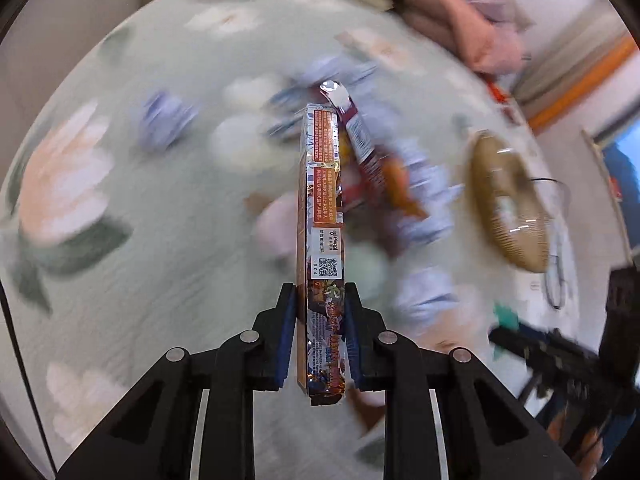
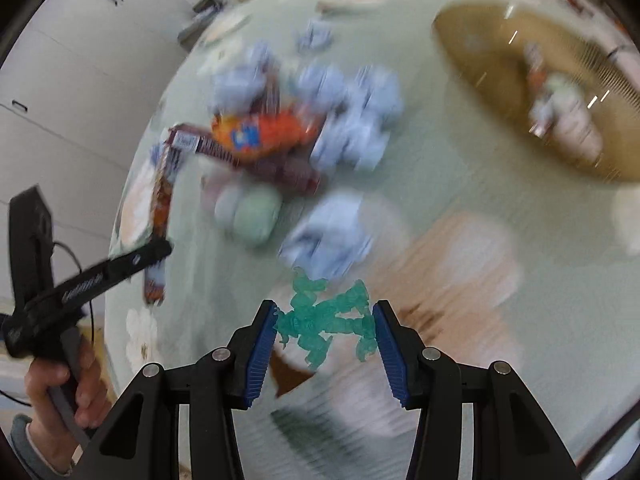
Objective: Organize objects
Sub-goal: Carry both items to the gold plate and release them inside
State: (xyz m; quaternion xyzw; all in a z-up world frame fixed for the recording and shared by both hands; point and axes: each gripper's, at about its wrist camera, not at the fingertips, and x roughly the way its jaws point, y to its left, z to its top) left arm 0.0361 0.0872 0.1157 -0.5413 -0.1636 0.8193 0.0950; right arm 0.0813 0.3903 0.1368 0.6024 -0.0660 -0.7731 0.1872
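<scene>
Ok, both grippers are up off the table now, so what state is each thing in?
Left gripper: shut on the flat box.
Flat box: held on edge, lifted.
Right gripper: shut on the green figures.
Green figures: clamped between the pads, lifted.
Basket: on the table, some items inside.
Orange packet: lying in the pile, not held.

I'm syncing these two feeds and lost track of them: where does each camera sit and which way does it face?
Left wrist: sits on the left gripper, looking down its fingers at the floral cloth; the jaws clamp a flat printed box; the right gripper shows at the right edge.
Right wrist: sits on the right gripper, facing down at the cloth; its pads grip a green toy cluster; the left gripper and the hand holding it show at left.
Shared: the woven basket, the blue wrapped items and the box.
</scene>
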